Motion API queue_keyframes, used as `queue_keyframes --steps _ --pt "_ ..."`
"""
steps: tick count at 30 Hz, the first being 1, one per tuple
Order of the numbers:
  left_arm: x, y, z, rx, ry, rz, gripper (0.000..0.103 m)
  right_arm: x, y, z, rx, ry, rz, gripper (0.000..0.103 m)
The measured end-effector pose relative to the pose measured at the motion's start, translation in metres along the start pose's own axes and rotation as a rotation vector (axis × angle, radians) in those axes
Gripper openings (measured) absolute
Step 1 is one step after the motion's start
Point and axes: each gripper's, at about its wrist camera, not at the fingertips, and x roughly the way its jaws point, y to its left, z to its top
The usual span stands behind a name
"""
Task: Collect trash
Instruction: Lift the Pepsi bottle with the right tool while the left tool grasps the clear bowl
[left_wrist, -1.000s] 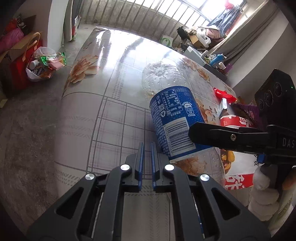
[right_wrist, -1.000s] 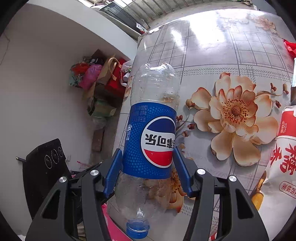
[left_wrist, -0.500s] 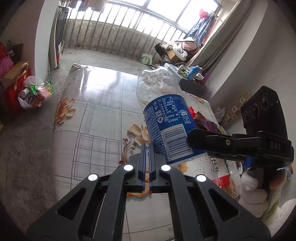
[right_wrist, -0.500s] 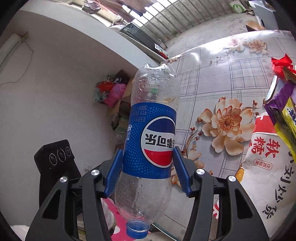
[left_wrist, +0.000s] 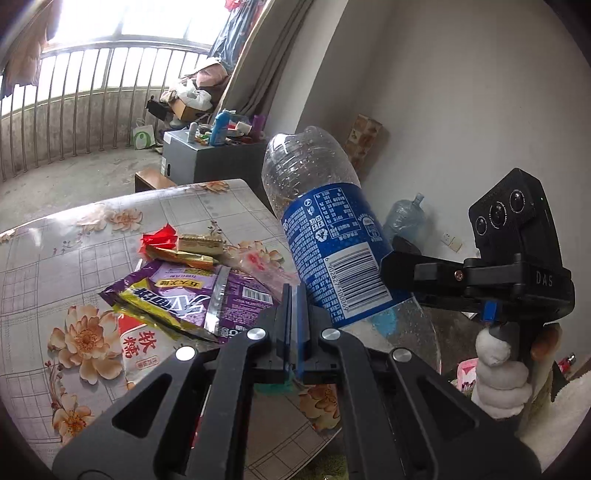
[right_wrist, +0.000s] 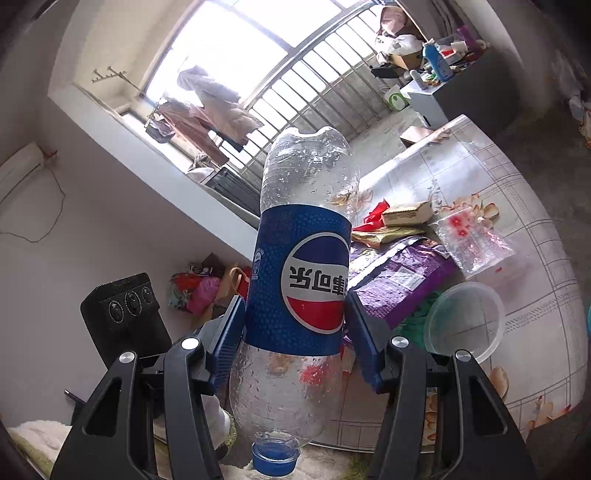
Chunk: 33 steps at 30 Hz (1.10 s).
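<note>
Lifted clear of the tabletop since the earlier frame, the Pepsi bottle (right_wrist: 301, 273) now hangs cap-down in the right gripper (right_wrist: 295, 332), jaws pinching its labelled middle. Nearly empty, it looks light, thin-walled and slippery; the label band seems the firmest hold. The left gripper (left_wrist: 293, 317), jaws pressed together, holds nothing. Wrappers (left_wrist: 192, 295) crowd the table (left_wrist: 44, 258) near its right edge; open room lies above.

The left gripper (left_wrist: 293, 325) has its fingers pressed together, empty; the right gripper (right_wrist: 295, 345) has its fingers clamped apart.
</note>
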Motion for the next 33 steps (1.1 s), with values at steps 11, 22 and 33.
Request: queue_keyframes --steps 11,22,33 --pt "0.125 -0.06 -0.039 0.111 0.26 -0.099 0.0 -0.048 -0.127 -0.034 0.282 -0.073 -0.153 0.054" --pt "0.151 -0.065 -0.058 0.308 0.334 0.103 0.028 -0.006 -0.169 -0.045 0.295 0.038 -0.329 0.056" --pt "0.174 -0.067 -0.069 0.396 0.382 0.183 0.026 -0.012 -0.18 -0.054 0.351 0.051 -0.239 0.061"
